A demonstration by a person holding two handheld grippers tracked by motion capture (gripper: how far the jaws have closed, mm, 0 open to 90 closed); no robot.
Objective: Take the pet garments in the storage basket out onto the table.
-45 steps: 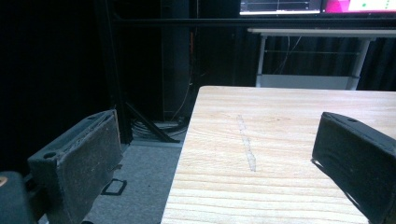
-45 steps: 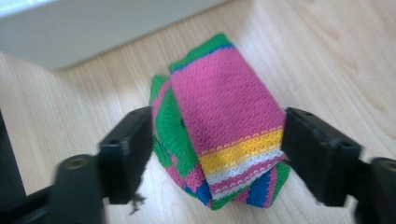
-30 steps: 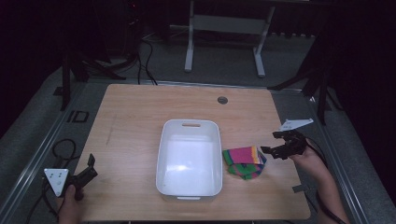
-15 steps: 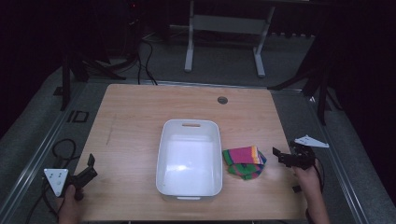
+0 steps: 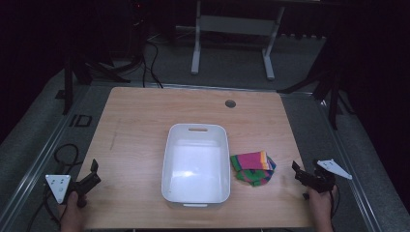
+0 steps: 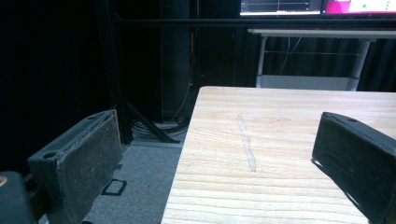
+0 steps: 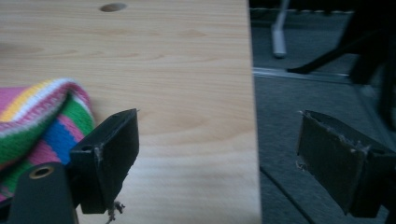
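Striped cloth (image 5: 253,167), one piece, lies beside one white tub (image 5: 196,164). Two grippers, left gripper (image 5: 92,175) and right gripper (image 5: 300,174), both spread and empty.

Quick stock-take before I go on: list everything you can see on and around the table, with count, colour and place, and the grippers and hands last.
Table: one, light wood, centre of the high view; a round dark hole near its far edge.
Tub: one, white, rectangular, mid-table, nothing visible in it.
Striped cloth: one, folded, pink, green, blue and yellow, on the table just right of the tub.
Frame legs: two, pale grey, on the floor beyond the table.
Cables: several, black, on the floor at far left.
Left gripper: one, black, jaws open, at the table's near left corner.
Right gripper: one, black, jaws open, at the near right edge, right of the cloth.
Hands: two, one behind each gripper.
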